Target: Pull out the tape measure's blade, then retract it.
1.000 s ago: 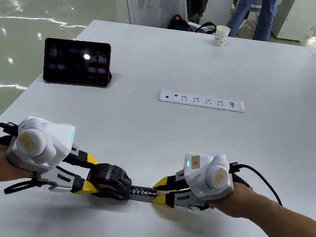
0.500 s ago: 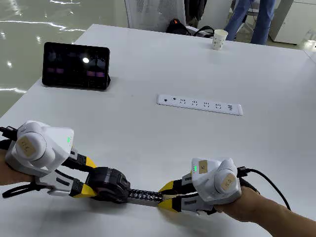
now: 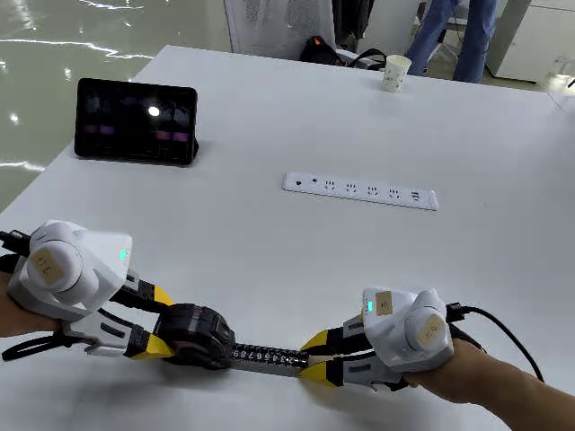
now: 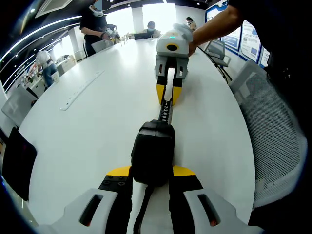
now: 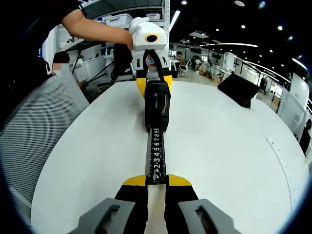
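A black tape measure case [image 3: 196,334] [image 4: 153,152] [image 5: 157,104] rests on the white table, and my left gripper [image 3: 154,321] [image 4: 151,171] is shut on its sides. Its dark blade [image 3: 268,357] [image 4: 166,109] [image 5: 155,155] with white numbers runs out to the right, low over the table. My right gripper [image 3: 314,356] [image 5: 155,181] is shut on the blade's free end. The left gripper [image 5: 153,83] faces me in the right gripper view; the right gripper [image 4: 169,92] faces me in the left gripper view.
A white power strip [image 3: 360,189] lies mid-table. A dark tablet [image 3: 136,120] stands at the far left, and a paper cup [image 3: 394,72] sits near the far edge. A cable [image 3: 503,329] trails from the right gripper. A mesh chair [image 4: 273,131] stands beside the table.
My right gripper has moved to the right, away from the case, and more of the blade has come out. The left gripper and case have stayed put.
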`<state>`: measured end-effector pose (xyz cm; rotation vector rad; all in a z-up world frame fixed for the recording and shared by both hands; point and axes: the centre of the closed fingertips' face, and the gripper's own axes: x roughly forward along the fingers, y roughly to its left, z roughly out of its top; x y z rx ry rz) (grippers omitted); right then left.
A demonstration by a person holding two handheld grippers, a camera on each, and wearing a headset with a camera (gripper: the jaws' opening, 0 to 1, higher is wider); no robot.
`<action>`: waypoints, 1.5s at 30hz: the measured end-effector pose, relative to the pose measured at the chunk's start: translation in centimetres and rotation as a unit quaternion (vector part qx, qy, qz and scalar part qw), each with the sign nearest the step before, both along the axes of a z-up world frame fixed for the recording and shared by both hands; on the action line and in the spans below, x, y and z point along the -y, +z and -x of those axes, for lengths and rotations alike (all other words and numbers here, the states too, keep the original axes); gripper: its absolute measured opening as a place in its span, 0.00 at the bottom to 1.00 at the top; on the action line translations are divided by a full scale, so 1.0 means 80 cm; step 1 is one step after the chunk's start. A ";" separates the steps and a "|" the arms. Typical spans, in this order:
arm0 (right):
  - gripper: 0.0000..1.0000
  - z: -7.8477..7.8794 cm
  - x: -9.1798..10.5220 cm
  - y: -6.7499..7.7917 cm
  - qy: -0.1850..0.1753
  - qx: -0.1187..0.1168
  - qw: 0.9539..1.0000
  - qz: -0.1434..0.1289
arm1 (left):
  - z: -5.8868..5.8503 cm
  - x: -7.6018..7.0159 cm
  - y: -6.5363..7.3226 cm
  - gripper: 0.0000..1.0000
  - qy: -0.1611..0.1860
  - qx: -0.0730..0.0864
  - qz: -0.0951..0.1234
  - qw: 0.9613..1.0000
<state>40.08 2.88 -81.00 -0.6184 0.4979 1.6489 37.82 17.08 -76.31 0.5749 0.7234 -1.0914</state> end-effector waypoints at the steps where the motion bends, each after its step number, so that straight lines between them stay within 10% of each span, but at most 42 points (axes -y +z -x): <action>1: 0.09 0.000 0.002 0.000 0.000 0.000 1.000 0.001 | 0.000 0.000 0.000 0.22 0.000 0.000 0.000 1.000; 45: 0.09 -0.008 0.084 0.001 -0.029 -0.006 0.999 0.035 | 0.000 0.000 0.000 0.22 0.002 -0.003 -0.002 1.000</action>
